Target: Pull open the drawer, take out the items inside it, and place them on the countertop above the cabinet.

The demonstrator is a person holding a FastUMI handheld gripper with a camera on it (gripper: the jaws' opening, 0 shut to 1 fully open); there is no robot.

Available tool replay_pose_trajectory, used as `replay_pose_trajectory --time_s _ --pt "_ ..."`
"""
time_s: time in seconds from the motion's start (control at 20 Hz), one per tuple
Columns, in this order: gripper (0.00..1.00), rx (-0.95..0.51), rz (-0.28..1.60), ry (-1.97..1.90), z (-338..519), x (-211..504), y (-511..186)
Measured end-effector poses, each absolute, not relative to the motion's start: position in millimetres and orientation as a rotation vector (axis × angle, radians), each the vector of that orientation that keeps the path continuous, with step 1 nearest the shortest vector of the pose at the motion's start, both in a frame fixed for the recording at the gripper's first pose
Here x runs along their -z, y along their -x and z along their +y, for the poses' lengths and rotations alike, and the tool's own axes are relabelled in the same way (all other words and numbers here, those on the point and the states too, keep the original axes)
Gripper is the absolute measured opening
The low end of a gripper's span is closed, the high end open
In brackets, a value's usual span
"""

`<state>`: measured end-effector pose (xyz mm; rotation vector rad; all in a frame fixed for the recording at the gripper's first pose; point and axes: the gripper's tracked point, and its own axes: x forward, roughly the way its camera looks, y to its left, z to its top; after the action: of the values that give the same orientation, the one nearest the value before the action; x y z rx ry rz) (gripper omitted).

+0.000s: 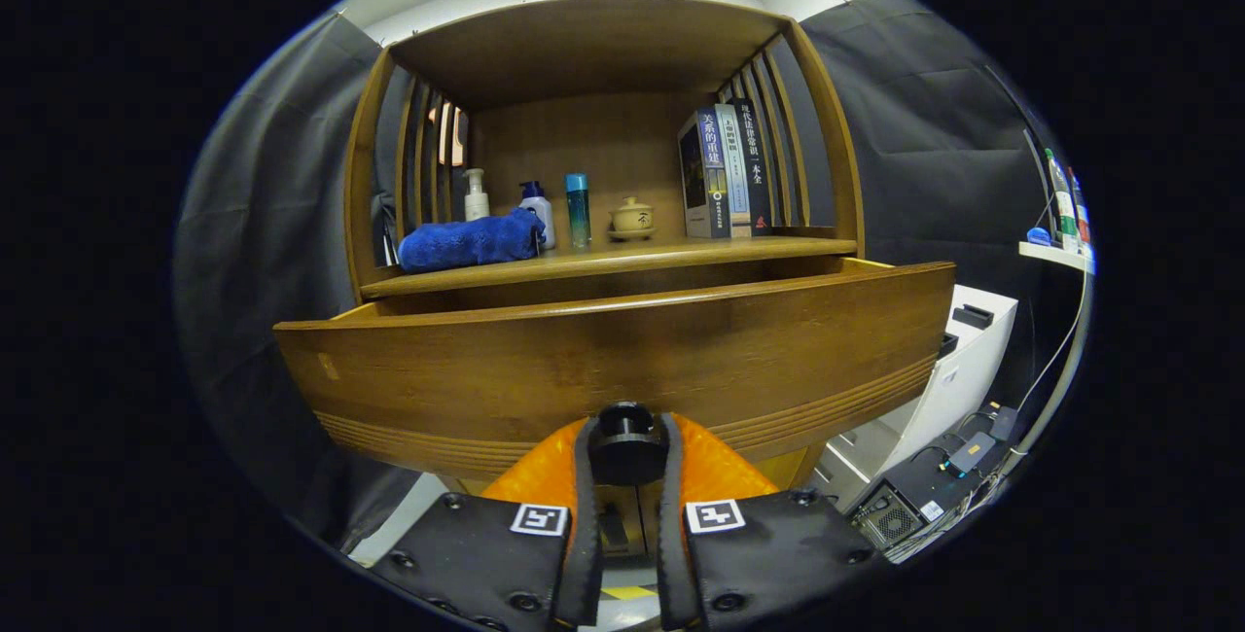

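Black cloth is hung behind the wooden cabinet [603, 126]. Its wide brown drawer [622, 360] is seen pulled out, probably so the contents can be reached, though they're hidden behind its front. The tongs [627, 452] are pinched on one round black knob [627, 438]. Counted on the desk [622, 261]: three bottles, one blue towel [469, 240], one teacup, some books.

**Gripper clamped on the drawer knob, drawer pulled out**

The gripper [627, 447] has both fingers pressed on the dark round knob [627, 439] of the wooden drawer [622, 360], whose front stands out from the cabinet [603, 49]. Beyond the fingers, on the countertop [622, 258], sit a blue towel [470, 240], three bottles [537, 212], a small lidded cup [632, 218] and upright books [725, 170].
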<state>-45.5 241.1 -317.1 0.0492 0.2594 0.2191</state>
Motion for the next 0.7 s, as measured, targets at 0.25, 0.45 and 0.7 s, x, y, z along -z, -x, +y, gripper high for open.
replay_pose_trajectory --time_s 0.25,0.45,0.7 --pt "0.31 -0.213 0.259 -0.041 236.2 317.4 61.6" --pt "0.31 -0.201 0.25 -0.046 233.8 317.1 65.6" --pt "0.31 -0.215 0.245 -0.035 232.8 317.8 71.9"
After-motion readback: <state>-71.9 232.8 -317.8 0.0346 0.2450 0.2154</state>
